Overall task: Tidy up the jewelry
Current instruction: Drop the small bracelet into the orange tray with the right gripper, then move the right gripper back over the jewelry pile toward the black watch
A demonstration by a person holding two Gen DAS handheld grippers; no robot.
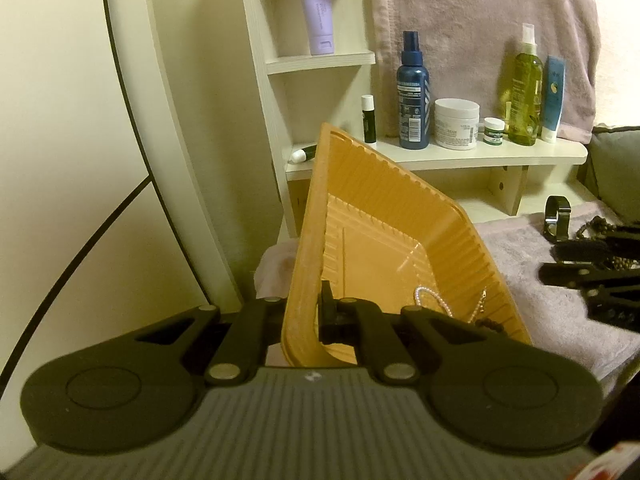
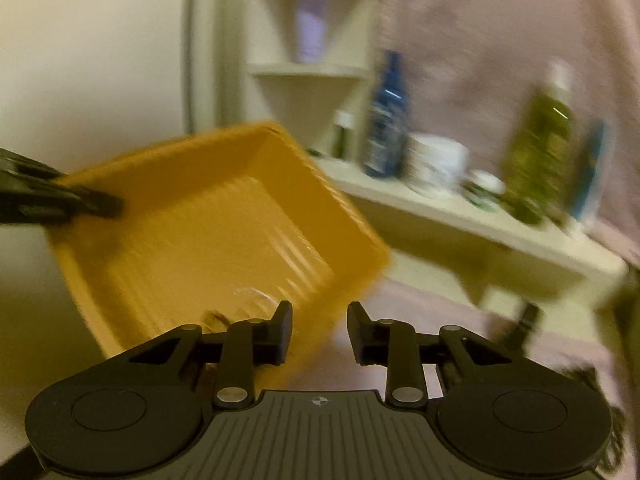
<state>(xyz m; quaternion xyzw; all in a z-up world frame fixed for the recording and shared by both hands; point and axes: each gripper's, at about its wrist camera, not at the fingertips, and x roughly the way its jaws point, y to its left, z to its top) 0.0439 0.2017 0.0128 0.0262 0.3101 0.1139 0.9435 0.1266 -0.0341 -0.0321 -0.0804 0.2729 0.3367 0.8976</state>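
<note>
My left gripper (image 1: 304, 312) is shut on the near rim of an orange plastic tray (image 1: 380, 240), which it holds tilted above the pink towel. At the tray's low end lie a pearl bracelet (image 1: 430, 298), a thin gold chain (image 1: 480, 304) and a few dark beads (image 1: 490, 325). In the blurred right wrist view, my right gripper (image 2: 320, 332) stands open with nothing between its fingers, just off the near right corner of the tray (image 2: 200, 220). The left gripper (image 2: 80, 204) clamps the tray's left rim there. A black watch band (image 1: 558, 216) and a dark bead string (image 1: 592, 228) lie on the towel.
A pink towel (image 1: 540, 288) covers the surface. Behind it a white shelf (image 1: 480, 156) carries a blue spray bottle (image 1: 414, 92), a white jar (image 1: 456, 124), a yellow-green bottle (image 1: 524, 88) and small tubes. A white curved panel (image 1: 80, 160) stands at the left.
</note>
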